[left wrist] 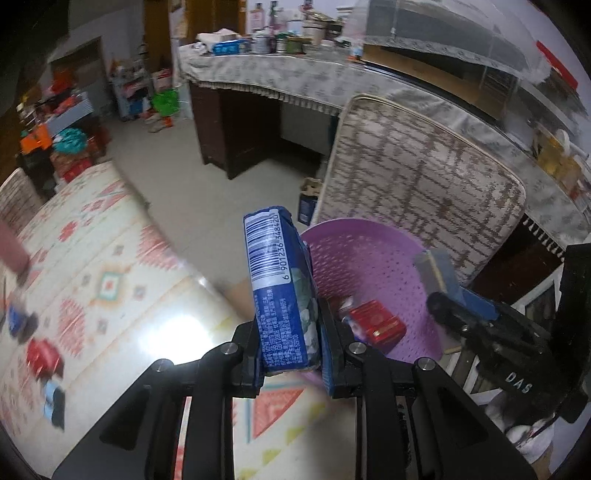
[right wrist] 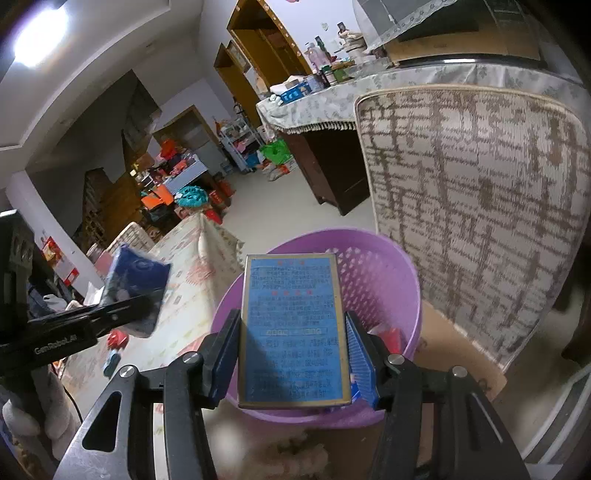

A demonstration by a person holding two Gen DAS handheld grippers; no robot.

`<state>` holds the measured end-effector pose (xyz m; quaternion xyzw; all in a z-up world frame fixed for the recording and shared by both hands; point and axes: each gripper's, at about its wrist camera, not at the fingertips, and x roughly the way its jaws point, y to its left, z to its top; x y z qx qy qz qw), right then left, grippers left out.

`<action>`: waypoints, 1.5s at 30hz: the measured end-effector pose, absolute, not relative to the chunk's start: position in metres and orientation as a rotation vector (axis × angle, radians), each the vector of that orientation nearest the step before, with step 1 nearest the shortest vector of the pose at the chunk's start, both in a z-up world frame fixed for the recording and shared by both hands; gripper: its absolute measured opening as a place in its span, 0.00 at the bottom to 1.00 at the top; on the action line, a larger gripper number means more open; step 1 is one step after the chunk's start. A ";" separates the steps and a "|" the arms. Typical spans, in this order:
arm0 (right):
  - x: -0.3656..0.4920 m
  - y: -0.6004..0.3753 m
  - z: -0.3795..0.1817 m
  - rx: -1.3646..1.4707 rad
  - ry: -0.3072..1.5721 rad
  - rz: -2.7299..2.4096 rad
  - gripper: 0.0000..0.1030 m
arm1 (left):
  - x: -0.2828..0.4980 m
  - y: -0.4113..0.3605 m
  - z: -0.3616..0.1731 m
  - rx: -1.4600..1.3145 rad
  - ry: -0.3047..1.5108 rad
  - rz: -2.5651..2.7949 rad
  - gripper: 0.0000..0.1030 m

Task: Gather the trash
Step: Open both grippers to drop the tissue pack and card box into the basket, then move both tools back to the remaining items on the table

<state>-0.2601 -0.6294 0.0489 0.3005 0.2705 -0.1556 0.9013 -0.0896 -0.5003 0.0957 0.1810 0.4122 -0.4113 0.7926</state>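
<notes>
Two boxes gripped, your left gripper clamped on the blue barcode carton beside the purple basket and your right gripper pinching the flat blue box above its mouth, so centre each over the opening before letting go.

Indoor light, moderately bright; ceiling lamp blown out top left of right view, glare patch on tablecloth in left view. Motion blur on table clutter and blue pack. Strong fisheye bending, dark vignette at corners.
</notes>
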 end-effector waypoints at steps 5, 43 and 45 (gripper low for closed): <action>-0.251 -0.645 0.041 0.653 0.568 -0.361 0.60 | -0.088 -0.510 0.096 0.395 0.862 -0.860 0.63; -0.238 -0.451 0.065 0.495 0.708 -0.126 0.75 | -0.235 -0.281 0.265 0.391 0.675 -0.815 0.82; -0.236 -0.443 0.064 0.493 0.712 -0.108 0.75 | -0.214 -0.264 0.255 0.375 0.680 -0.760 0.82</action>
